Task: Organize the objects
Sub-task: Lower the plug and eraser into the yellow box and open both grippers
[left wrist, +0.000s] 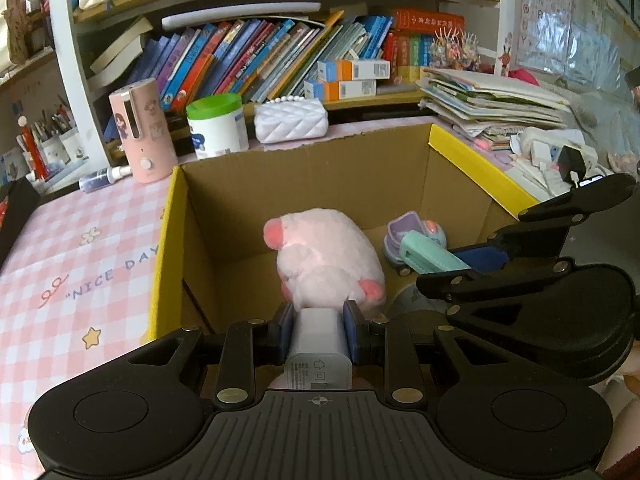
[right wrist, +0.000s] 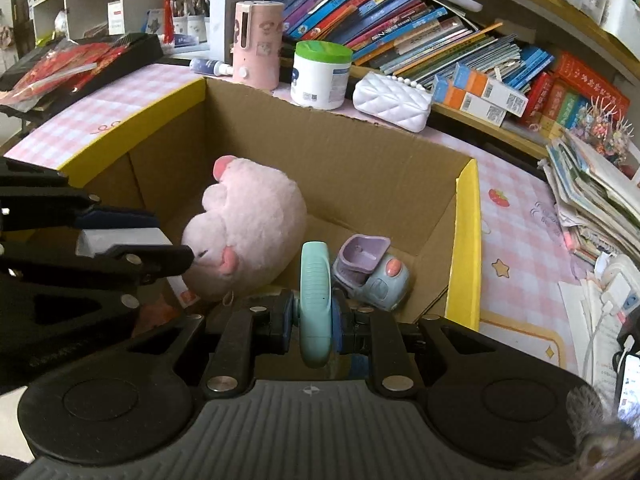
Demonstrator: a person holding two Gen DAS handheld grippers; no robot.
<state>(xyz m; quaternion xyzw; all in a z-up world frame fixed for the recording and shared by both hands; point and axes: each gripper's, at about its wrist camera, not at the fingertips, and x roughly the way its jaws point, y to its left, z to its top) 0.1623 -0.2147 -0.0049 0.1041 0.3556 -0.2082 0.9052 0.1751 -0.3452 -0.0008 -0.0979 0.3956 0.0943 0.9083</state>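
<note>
My left gripper [left wrist: 318,320] pinches a white charger [left wrist: 318,340] over the cardboard box [left wrist: 308,176]. My right gripper [right wrist: 314,314] clamps a mint clip [right wrist: 316,300] near the pink plush [right wrist: 248,224].

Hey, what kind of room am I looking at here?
Most likely a child's bedroom or study corner at home. A shelf packed with children's books runs behind a desk under a pink checked tablecloth, and a cardboard box holds a pink plush toy and a toy car.
</note>
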